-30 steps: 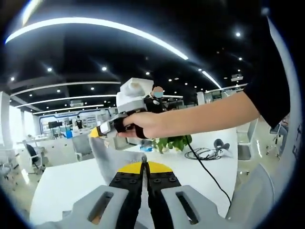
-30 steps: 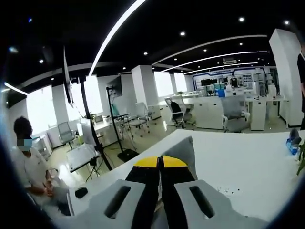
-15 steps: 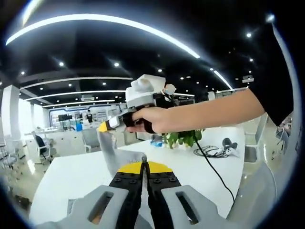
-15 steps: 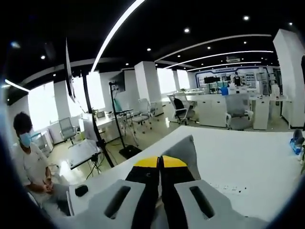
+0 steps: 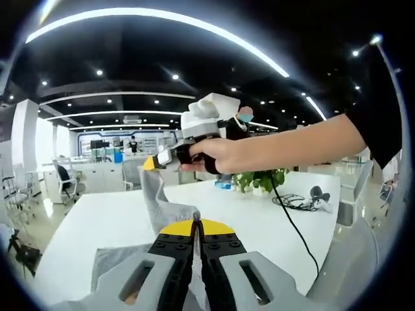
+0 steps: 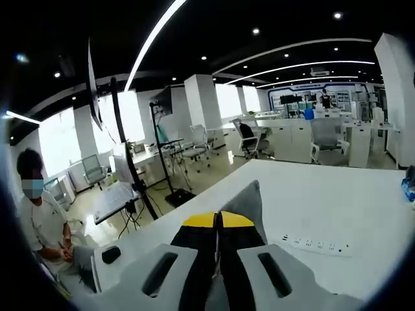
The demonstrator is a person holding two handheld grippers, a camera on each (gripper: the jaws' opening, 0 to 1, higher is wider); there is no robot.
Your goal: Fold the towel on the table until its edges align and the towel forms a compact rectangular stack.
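Grey towel [image 5: 162, 204] (lifted off the table [image 5: 259, 217]) in both closed claws

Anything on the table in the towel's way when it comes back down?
Nothing visible directly beneath. Both grippers, left gripper and right gripper, pinch the towel above the white table. A power strip, cable and plant sit off to the side.

An open office is seen under a dark ceiling [image 6: 214, 26] lined with strip lights [image 5: 168, 19]. White desks [image 6: 285, 139], swivel chairs [image 6: 322, 137] and bright windows [image 6: 55, 146] are ranged beyond.
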